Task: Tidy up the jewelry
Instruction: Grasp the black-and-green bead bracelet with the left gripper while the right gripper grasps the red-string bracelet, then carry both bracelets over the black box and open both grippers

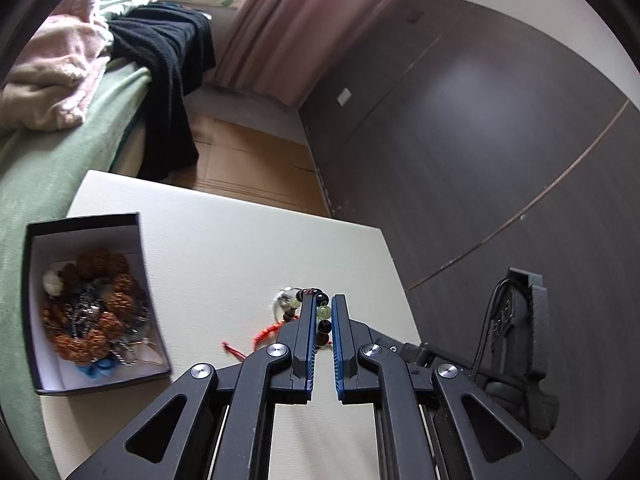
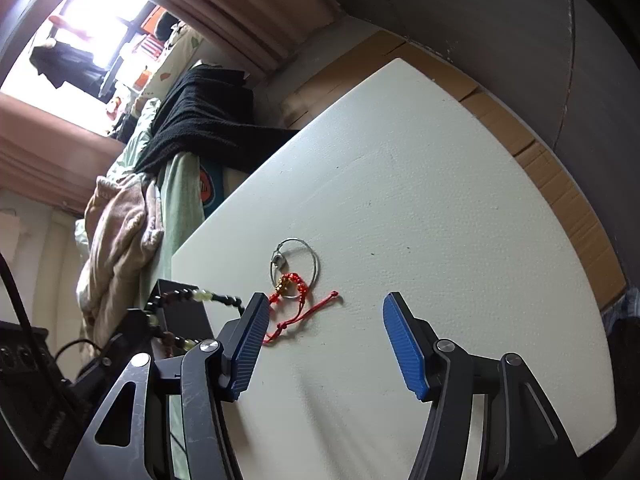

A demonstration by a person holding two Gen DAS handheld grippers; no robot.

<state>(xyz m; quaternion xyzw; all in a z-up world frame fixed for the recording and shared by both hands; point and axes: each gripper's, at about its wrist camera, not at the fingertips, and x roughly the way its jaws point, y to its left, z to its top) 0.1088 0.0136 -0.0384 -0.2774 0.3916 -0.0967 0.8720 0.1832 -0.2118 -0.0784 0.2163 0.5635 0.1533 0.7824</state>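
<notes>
Left gripper [image 1: 323, 320]: jaws clamped on the bead bracelet [image 1: 323, 312], held above the desk [image 1: 224, 248].
Right gripper [image 2: 322, 340]: jaws apart, nothing between them.
Red cord bracelet [image 2: 298, 300]: on the desk, just beyond the right jaws, overlapping the wire ring [image 2: 312, 252].
Box [image 1: 86, 236]: left of the bead bracelet, holding jewelry.

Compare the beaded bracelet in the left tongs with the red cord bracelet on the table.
The dark-and-pale-green beaded bracelet is pinched in the left tongs and lifted; the red knotted cord bracelet lies loose on the white table. The beaded one is a string of round beads; the cord one is thin thread with small red beads and a gold charm. Neither is in the box yet.
</notes>
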